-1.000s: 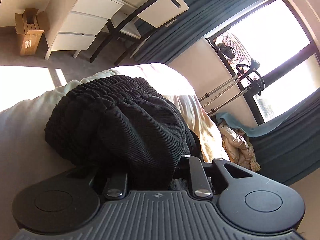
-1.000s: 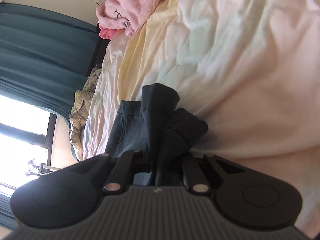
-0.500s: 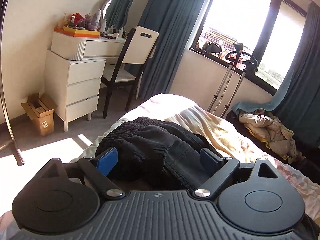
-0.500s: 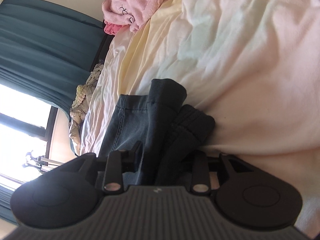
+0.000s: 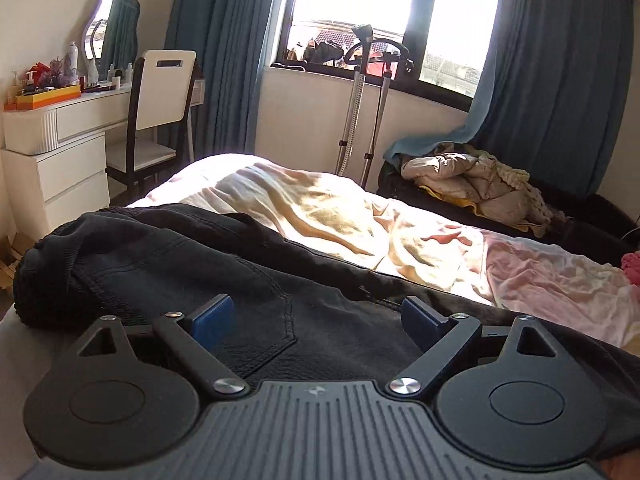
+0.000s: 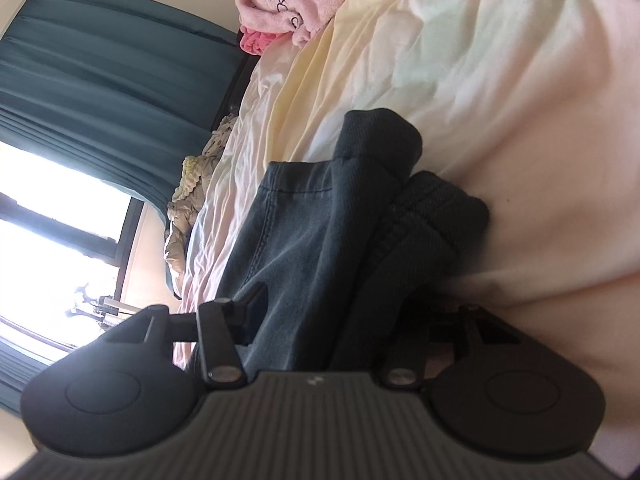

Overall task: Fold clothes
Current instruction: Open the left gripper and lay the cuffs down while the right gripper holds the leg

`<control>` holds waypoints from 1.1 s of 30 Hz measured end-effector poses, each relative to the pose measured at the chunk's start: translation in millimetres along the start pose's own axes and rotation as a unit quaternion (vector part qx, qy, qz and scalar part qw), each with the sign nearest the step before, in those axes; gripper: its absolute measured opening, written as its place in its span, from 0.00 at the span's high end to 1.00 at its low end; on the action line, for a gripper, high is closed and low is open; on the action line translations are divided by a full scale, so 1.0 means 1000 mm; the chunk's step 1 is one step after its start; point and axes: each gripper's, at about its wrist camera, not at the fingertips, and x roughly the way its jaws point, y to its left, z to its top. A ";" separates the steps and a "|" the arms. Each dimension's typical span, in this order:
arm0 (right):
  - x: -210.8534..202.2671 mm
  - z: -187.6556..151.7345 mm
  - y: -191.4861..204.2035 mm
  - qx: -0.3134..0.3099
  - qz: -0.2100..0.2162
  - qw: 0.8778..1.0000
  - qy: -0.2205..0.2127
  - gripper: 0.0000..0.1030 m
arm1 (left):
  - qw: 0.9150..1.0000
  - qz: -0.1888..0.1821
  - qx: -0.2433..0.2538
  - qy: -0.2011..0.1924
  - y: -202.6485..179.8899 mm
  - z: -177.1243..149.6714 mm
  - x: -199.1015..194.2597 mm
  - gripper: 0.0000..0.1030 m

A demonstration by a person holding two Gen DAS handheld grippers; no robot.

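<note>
Trousers (image 5: 248,280) lie on the bed (image 5: 320,208), between both my tongs' just-opened jaws, left (image 5: 316,316) and right (image 6: 356,312), released.

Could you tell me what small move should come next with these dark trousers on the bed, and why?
Probably draw the right claw back off the trousers. Its jaws have just been opening and the folded cloth still lies between them, while the left claw already stands wide open above the trousers, which lie on the bed. Once both are free, the next fold can start.
</note>
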 end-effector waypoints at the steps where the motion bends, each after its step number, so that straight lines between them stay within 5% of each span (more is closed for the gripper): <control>1: 0.002 0.000 0.002 -0.003 0.006 1.000 0.001 0.48 | 1.000 -0.004 0.007 0.005 -0.009 -0.003 0.006 0.10; 6: 0.010 0.006 0.008 0.013 0.047 0.999 -0.009 0.48 | 0.998 -0.020 0.054 0.015 -0.046 -0.018 0.032 0.10; 13: 0.026 0.011 0.001 -0.002 0.029 1.000 -0.012 0.54 | 0.991 -0.003 0.135 -0.009 -0.080 -0.034 0.056 0.10; 15: 0.028 0.012 0.002 0.001 0.023 1.000 -0.016 0.57 | 0.991 -0.015 0.134 -0.004 -0.080 -0.034 0.062 0.10; 19: 0.024 0.014 0.006 0.003 0.022 0.999 -0.030 0.84 | 0.991 -0.013 0.131 0.006 -0.074 -0.038 0.074 0.10; 25: 0.009 0.016 0.023 -0.009 0.048 0.997 -0.056 0.89 | 0.990 0.000 0.138 0.037 -0.061 -0.046 0.096 0.10; 33: 0.010 0.017 0.021 -0.030 0.009 0.998 -0.049 0.90 | 0.986 -0.008 0.152 0.068 -0.058 -0.054 0.105 0.09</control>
